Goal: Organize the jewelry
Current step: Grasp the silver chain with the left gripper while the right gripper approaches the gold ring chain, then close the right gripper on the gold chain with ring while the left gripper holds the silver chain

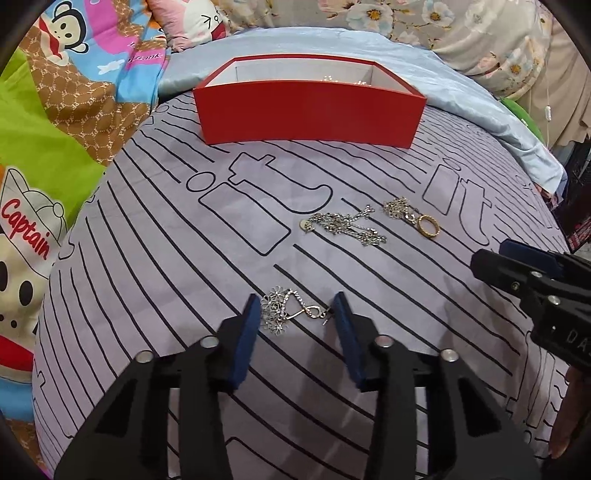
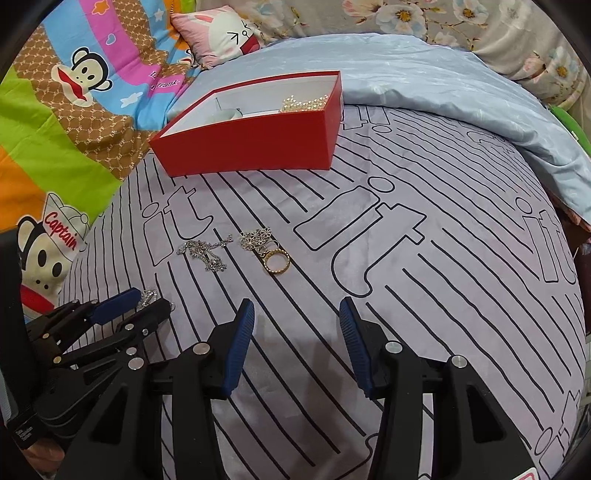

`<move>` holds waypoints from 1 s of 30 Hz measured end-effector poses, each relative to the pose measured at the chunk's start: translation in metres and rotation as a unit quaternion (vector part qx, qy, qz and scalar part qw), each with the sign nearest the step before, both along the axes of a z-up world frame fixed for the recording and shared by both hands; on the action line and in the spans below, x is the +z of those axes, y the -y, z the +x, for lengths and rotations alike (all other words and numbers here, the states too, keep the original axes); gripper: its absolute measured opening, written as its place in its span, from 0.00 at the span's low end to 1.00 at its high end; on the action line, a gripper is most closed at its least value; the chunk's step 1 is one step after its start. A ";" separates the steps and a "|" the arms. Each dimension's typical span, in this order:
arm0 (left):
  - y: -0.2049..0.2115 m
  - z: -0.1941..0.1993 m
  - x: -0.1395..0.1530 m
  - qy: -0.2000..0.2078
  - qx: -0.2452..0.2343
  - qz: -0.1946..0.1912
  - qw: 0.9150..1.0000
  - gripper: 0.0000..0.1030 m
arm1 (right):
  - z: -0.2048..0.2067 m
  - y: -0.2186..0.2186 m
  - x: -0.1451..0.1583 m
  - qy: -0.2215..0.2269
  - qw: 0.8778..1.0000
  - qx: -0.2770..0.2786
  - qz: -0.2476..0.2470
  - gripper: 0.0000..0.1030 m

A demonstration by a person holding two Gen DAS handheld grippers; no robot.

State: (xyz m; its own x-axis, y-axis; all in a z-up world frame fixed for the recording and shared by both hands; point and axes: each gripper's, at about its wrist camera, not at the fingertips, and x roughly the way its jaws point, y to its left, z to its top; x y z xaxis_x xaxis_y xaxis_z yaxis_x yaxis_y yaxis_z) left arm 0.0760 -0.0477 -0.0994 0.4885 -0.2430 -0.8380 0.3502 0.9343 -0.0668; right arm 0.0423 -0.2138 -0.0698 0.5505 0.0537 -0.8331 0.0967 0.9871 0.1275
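A silver flower bracelet with an infinity charm (image 1: 291, 314) lies on the striped bedcover between the blue pads of my left gripper (image 1: 295, 306). The pads stand right at its two ends and it rests flat on the cloth. Farther off lie a tangled silver chain (image 1: 343, 225) and a gold ring (image 1: 428, 225) joined to a small flower chain (image 1: 399, 208). The red box (image 1: 310, 110) stands at the back with pearls (image 2: 303, 103) inside. My right gripper (image 2: 297, 310) hovers open over bare cloth, short of the gold ring (image 2: 277, 262).
The grey striped bedcover (image 2: 406, 295) spreads under everything. A cartoon monkey blanket (image 1: 55, 147) lies to the left, a pale blue quilt (image 2: 443, 81) behind and to the right of the box, and a pink rabbit pillow (image 2: 221, 33) at the back.
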 end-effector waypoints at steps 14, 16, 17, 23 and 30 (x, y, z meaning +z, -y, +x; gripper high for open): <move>-0.002 -0.001 0.007 -0.026 -0.013 -0.057 0.998 0.19 | 0.007 -0.008 0.000 0.000 1.000 0.010 0.006 0.46; -0.003 0.000 0.010 -0.024 -0.011 -0.059 0.998 0.19 | 0.012 -0.009 0.001 0.002 1.000 0.013 0.006 0.46; -0.004 0.001 0.011 -0.023 -0.010 -0.059 0.998 0.19 | 0.015 -0.010 0.001 0.003 1.000 0.015 0.007 0.46; -0.009 0.008 0.018 -0.020 0.000 -0.062 0.998 0.19 | 0.042 -0.018 -0.001 0.005 0.999 0.034 -0.002 0.45; -0.016 0.016 0.021 -0.018 0.007 -0.062 0.998 0.19 | 0.068 -0.027 -0.011 -0.002 0.999 0.054 -0.006 0.38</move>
